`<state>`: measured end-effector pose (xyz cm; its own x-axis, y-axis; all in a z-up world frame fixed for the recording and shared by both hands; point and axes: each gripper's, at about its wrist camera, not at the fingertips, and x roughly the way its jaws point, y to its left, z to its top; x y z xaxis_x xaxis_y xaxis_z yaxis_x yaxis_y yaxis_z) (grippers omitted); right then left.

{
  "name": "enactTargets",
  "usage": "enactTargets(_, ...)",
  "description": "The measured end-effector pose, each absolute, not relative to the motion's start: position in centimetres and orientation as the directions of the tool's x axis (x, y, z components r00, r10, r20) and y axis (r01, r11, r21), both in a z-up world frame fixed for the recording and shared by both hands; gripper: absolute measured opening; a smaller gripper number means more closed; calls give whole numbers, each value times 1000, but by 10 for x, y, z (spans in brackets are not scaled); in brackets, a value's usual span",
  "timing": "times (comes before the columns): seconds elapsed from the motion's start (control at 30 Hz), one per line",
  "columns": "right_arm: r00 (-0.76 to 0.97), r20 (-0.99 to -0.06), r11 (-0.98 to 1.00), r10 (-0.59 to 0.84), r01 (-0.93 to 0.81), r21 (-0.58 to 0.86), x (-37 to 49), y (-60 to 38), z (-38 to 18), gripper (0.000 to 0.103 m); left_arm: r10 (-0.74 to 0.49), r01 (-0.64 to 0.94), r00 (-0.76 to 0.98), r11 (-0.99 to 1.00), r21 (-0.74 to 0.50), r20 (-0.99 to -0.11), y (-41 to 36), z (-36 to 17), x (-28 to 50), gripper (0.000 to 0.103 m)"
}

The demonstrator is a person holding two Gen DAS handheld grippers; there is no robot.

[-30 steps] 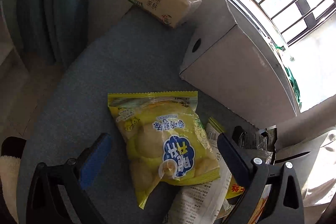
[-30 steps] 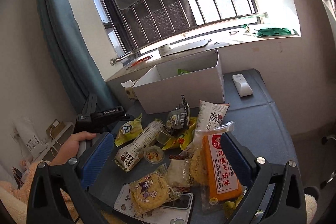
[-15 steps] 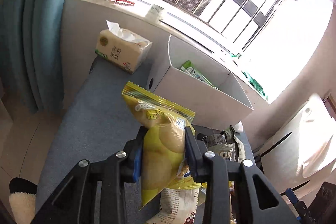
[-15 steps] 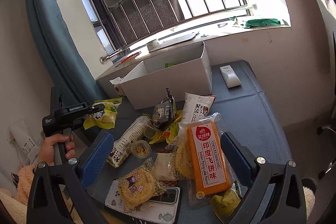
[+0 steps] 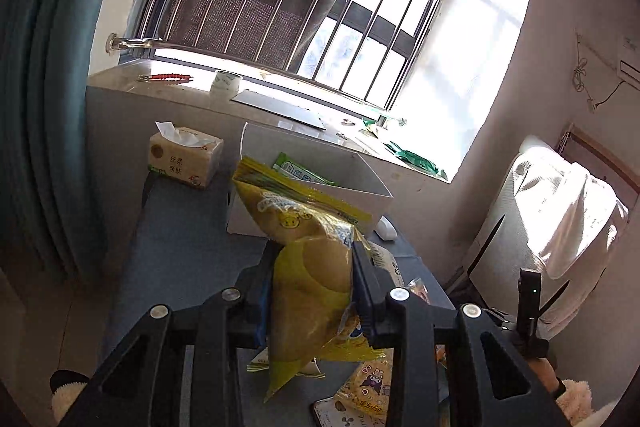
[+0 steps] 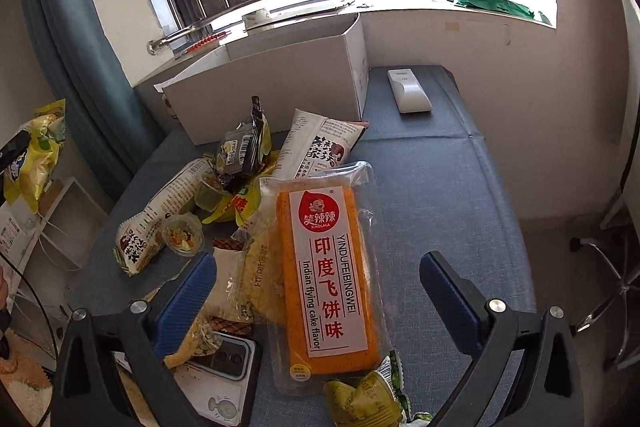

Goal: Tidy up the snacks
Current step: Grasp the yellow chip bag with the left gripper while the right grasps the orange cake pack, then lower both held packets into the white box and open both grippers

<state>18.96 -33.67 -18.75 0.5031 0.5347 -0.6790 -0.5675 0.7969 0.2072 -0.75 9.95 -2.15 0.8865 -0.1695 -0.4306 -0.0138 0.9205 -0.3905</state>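
While the left gripper [image 5: 314, 291] clamps a yellow plastic snack bag [image 5: 310, 267] aloft, pointed at the white cardboard box [image 5: 372, 187], right gripper [image 6: 318, 291] hovering spread wide over an orange flying-cake packet [image 6: 326, 267].

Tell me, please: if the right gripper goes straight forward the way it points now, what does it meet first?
Probably the orange flying cake pack, lying between the open fingers of the right gripper. Depth is unclear.
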Motion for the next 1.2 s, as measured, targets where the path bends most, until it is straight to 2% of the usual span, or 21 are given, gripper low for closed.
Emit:
enactTargets(0.23, 429, -766, 781, 478, -606, 149, 207, -306, -219, 101, -180, -22, 883, 906, -422, -434, 106, -30, -11, 38)
enactTargets(0.37, 398, -722, 751, 565, -610, 252, 205, -315, -212, 62, -177, -22, 881, 911, -411, -439, 104, -33, -10, 38)
enactTargets(0.4, 412, -717, 753, 563, -613, 239, 204, -315, -210, 61, -181, -19, 880, 910, -415, -438, 104, -33, -10, 38)
enactTargets(0.47, 436, -693, 750, 574, -619, 232, 202, -318, -205, 60, -186, -14, 880, 909, -417, -436, 104, -34, -6, 38)
enactTargets(0.7, 430, -563, 687, 706, -609, 396, 222, -325, -163, 60, -213, 24, 882, 910, -413, -420, 102, -28, 18, 38)
enactTargets(0.9, 456, -494, 654, 741, -659, 372, 255, -288, -98, 60, -230, 67, 891, 919, -388, -392, 100, -3, 84, 38)
enactTargets(1.03, 489, -485, 671, 725, -663, 333, 295, -257, -63, 60, -241, 62, 885, 909, -412, -398, 107, 10, 149, 38)
enactTargets(1.2, 484, -523, 695, 702, -625, 355, 365, -223, -45, 60, -221, 24, 863, 917, -399, -454, 120, 10, 235, 38)
